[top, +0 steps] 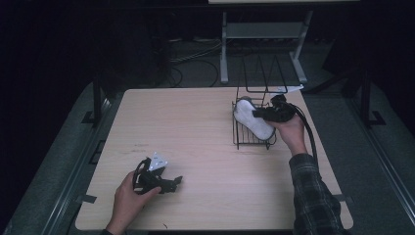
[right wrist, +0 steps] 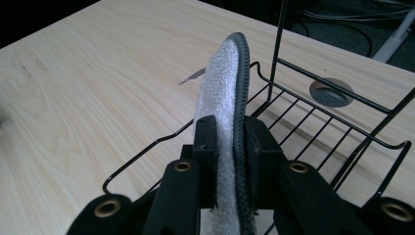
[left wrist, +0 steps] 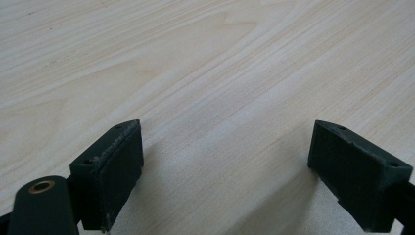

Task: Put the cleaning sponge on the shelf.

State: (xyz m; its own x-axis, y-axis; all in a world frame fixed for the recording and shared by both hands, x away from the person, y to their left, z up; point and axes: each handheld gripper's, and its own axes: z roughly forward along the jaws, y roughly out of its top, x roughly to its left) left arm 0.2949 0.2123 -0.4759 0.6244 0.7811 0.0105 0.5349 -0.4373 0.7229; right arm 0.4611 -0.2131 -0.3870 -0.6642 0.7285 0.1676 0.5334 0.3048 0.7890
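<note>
A white fleecy insole (top: 253,119) with a dark grey edge is pinched on edge between the jaws of my right gripper (top: 260,114). In the right gripper view the insole (right wrist: 221,93) stands upright between the two black pads (right wrist: 204,142), and my right gripper (right wrist: 230,147) is shut on it, over the floor of a black wire rack (right wrist: 313,122). The rack (top: 241,137) stands at the table's far right. My left gripper (top: 176,182) rests near the front left of the table, open; its pads (left wrist: 115,166) stand wide apart above bare wood, as my left gripper (left wrist: 225,171) holds nothing.
The light wooden table (top: 186,127) has a round grey cable cap (right wrist: 331,93) beyond the rack. Upright wire loops (top: 264,73) rise from the rack's back. A white metal stand (top: 264,34) and cables lie on the dark floor behind the table.
</note>
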